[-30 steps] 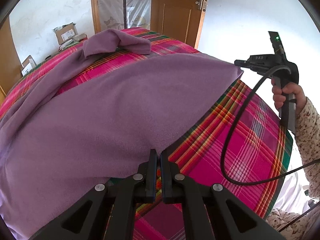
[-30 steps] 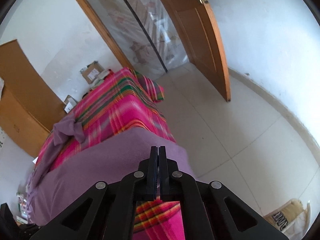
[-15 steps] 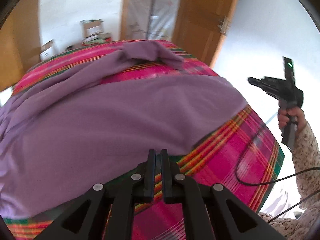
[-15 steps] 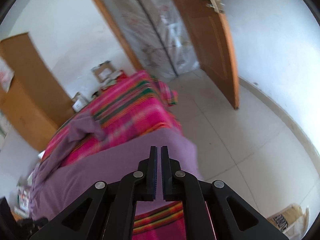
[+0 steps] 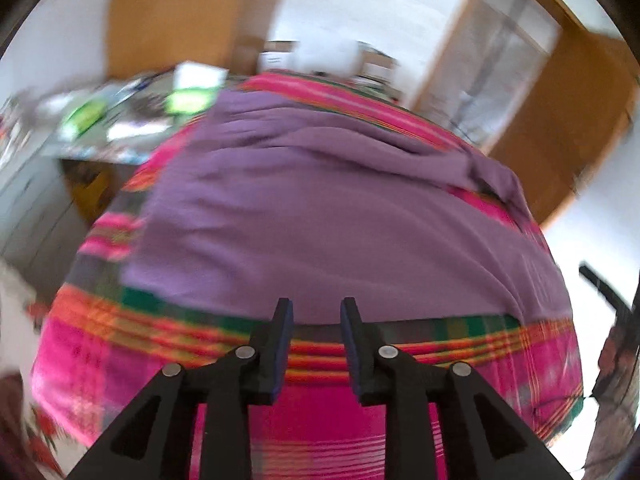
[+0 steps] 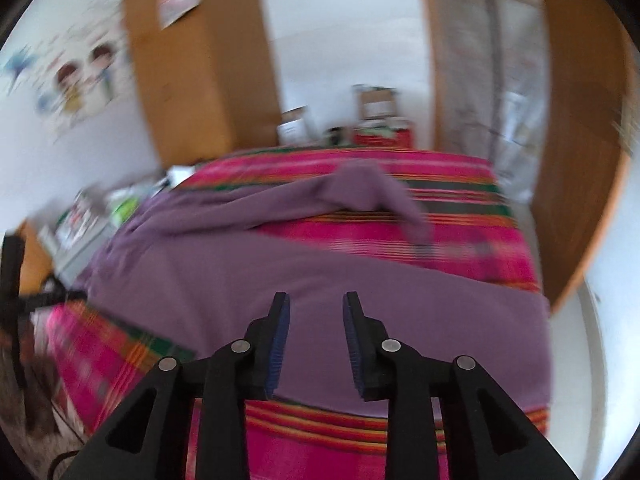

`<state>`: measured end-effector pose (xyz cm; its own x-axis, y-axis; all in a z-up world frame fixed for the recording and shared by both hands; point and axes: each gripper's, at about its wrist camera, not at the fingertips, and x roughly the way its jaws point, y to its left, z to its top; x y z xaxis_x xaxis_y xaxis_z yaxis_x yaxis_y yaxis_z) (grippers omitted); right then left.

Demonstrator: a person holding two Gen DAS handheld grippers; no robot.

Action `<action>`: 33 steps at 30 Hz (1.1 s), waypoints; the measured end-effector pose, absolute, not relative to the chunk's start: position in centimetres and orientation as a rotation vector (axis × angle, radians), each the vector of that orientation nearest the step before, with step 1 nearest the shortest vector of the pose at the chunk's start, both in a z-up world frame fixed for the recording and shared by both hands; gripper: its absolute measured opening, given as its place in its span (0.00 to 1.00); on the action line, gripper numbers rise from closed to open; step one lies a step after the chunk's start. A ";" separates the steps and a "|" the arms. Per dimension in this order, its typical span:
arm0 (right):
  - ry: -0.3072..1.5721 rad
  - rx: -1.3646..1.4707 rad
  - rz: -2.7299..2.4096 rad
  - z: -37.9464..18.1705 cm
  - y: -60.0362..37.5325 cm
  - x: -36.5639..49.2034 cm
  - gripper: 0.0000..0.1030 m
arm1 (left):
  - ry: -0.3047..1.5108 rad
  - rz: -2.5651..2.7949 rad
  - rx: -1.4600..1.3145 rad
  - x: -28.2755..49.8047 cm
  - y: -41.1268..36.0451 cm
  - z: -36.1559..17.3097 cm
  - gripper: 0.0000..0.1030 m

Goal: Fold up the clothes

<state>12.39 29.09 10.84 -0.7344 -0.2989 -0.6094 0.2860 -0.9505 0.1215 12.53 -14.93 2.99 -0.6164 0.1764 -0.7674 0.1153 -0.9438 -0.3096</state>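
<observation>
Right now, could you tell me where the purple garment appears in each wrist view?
Left wrist: purple garment fills the centre, above the gripper fingers.
Right wrist: purple garment spreads across the centre, one part bunched farther back.
Shared landmark: the pink plaid bedcover under it.

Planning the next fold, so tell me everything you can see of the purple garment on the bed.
The purple garment looks like soft, matte fleece. It lies spread across the pink plaid bedspread, its wide body mostly flat with shallow wrinkles. A long sleeve-like strip runs toward the far side and ends in a bunched, knot-like lump. Its near hem sits just short of the bed's near edge. Neither the left gripper nor the right gripper holds it; both sets of jaws are opening with nothing between them.
</observation>
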 end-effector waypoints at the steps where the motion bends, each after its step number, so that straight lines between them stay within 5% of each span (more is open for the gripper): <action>1: 0.017 0.939 -2.634 10.7 27.7 12.3 0.30 | -0.585 2.752 -1.372 12.8 -16.3 2.7 0.30; 10: 0.392 0.975 -2.371 6.7 15.5 11.8 0.31 | -0.933 2.706 -1.432 13.7 -22.6 0.4 0.38; 29: 0.665 0.984 -2.240 3.0 7.3 10.7 0.41 | -1.301 2.513 -1.381 10.1 -25.5 -1.3 0.42; 33: 0.646 0.985 -2.251 2.9 7.1 10.4 0.41 | -1.313 2.518 -1.362 10.0 -25.9 -1.2 0.23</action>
